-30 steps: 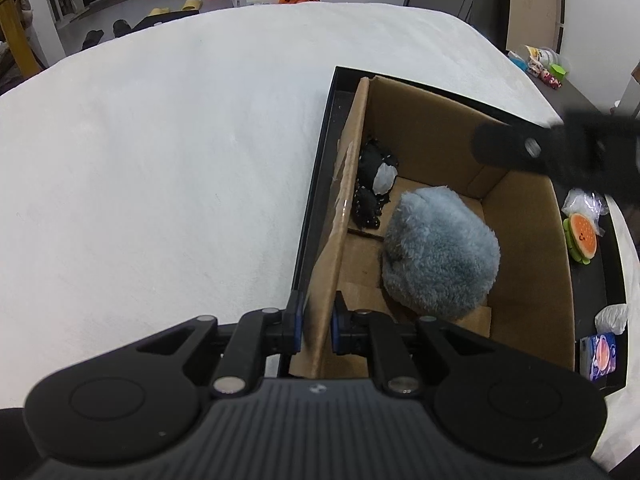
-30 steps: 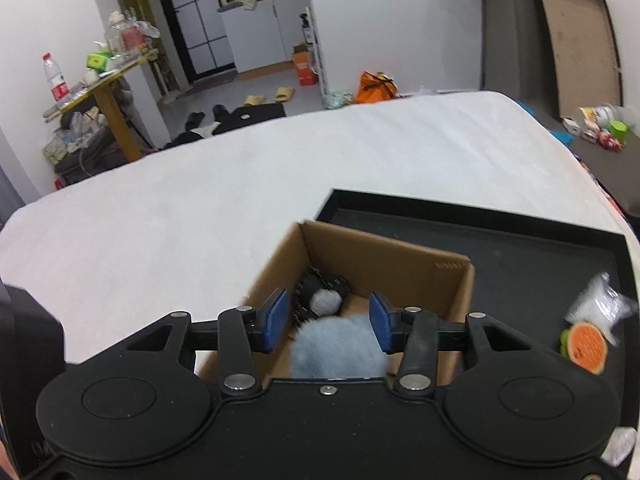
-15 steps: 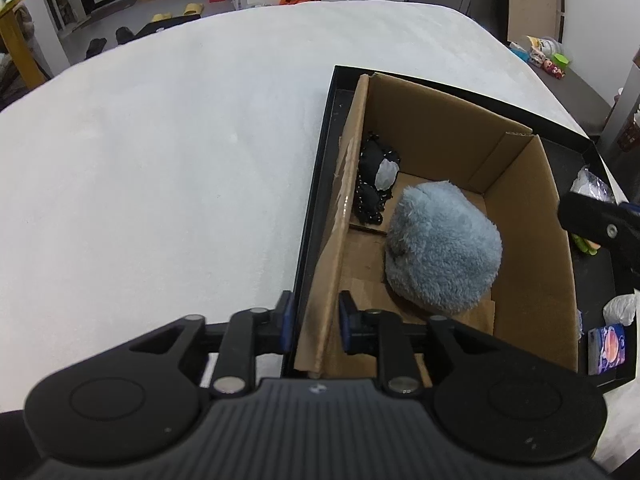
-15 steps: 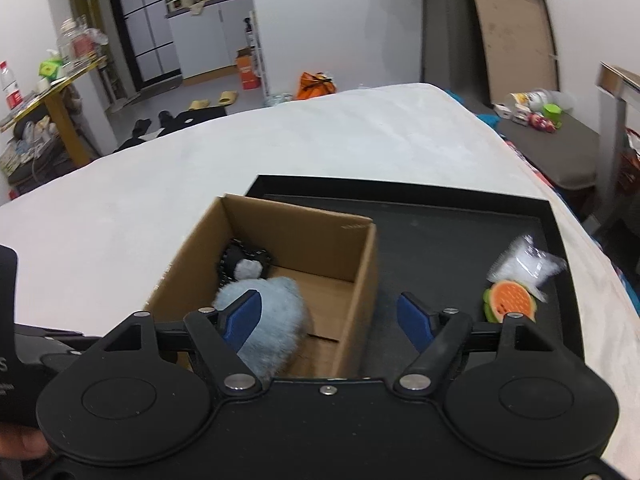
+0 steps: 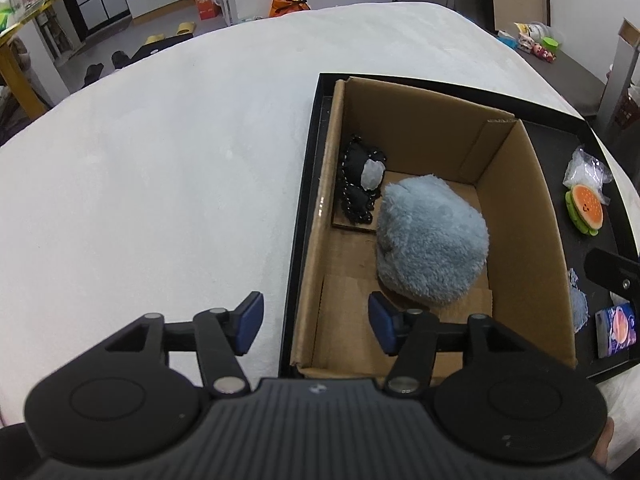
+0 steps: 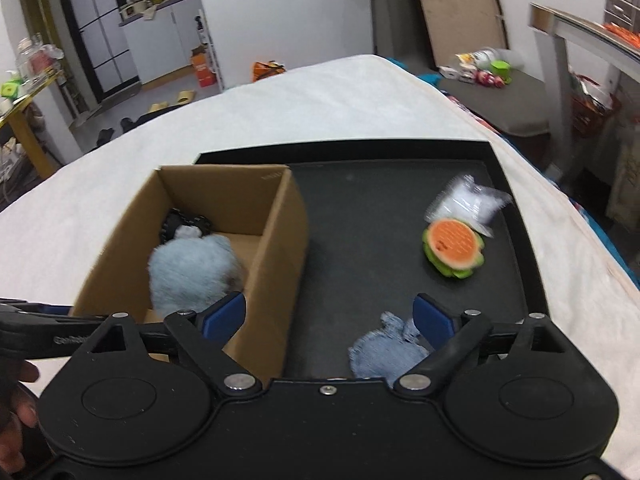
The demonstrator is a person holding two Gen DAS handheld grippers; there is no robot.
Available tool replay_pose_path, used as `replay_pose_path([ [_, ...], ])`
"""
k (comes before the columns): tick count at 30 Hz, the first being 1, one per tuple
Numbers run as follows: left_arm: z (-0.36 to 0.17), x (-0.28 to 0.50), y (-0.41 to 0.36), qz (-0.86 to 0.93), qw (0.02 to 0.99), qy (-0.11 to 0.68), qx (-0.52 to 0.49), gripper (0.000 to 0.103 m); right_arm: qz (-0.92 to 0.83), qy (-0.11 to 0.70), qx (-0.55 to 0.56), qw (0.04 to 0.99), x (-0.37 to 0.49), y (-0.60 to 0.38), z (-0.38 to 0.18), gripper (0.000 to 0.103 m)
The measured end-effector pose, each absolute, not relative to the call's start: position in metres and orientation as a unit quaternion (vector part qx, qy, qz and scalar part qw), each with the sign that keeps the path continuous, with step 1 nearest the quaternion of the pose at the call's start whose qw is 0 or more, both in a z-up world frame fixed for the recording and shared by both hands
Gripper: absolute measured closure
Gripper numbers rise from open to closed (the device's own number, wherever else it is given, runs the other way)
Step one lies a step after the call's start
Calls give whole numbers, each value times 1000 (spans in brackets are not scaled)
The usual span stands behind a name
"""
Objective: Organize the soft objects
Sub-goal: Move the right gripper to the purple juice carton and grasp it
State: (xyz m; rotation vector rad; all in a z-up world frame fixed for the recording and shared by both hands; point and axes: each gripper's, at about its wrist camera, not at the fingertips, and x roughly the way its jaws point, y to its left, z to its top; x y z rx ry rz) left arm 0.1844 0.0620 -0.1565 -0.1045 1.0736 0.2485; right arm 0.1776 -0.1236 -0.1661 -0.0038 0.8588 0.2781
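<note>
A cardboard box (image 5: 516, 200) (image 6: 276, 240) stands in the left part of a black tray (image 5: 304, 216) (image 6: 520, 240). Inside lie a fluffy blue-grey plush (image 5: 432, 240) (image 6: 192, 272) and a small black-and-white soft toy (image 5: 362, 178) (image 6: 184, 228). My left gripper (image 5: 316, 322) is open and empty, its fingers astride the box's near left wall. My right gripper (image 6: 330, 318) is open and empty above the tray, just over a small denim-blue soft piece (image 6: 386, 354) (image 5: 578, 300). A watermelon-slice toy (image 6: 454, 246) (image 5: 584, 208) and a clear bag of white stuffing (image 6: 466, 202) (image 5: 586, 168) lie on the tray's right side.
The tray rests on a white bed cover (image 5: 160, 184) (image 6: 340, 100). A small purple packet (image 5: 616, 330) lies at the tray's near right corner. A grey table (image 6: 584, 36) and room clutter stand beyond the bed on the right.
My left gripper has opened off the box's left wall and pulled back a little. My right gripper has opened wide and swung right, from over the box to over the tray.
</note>
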Motion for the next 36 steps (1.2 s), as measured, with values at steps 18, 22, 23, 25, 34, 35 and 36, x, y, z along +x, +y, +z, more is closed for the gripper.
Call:
replay_pose_path([
  [18, -157, 184, 37, 114, 847, 520, -11, 42, 49, 465, -19, 884, 177, -170, -195, 12],
  [22, -159, 184, 34, 116, 847, 519, 2, 42, 44, 482, -27, 874, 184, -184, -198, 12],
  [23, -160, 184, 34, 116, 846, 520, 1, 42, 41, 487, -28, 872, 186, -187, -200, 12],
  [25, -161, 184, 34, 119, 845, 522, -2, 42, 38, 498, -34, 866, 190, -192, -204, 12],
  [34, -166, 187, 31, 125, 843, 524, 6, 42, 39, 525, -46, 849, 198, -202, -218, 12],
  [35, -166, 187, 30, 125, 843, 524, 8, 42, 39, 527, -44, 848, 199, -203, -220, 12],
  [36, -167, 187, 29, 124, 843, 524, 10, 42, 38, 530, -42, 846, 200, -204, -222, 12],
])
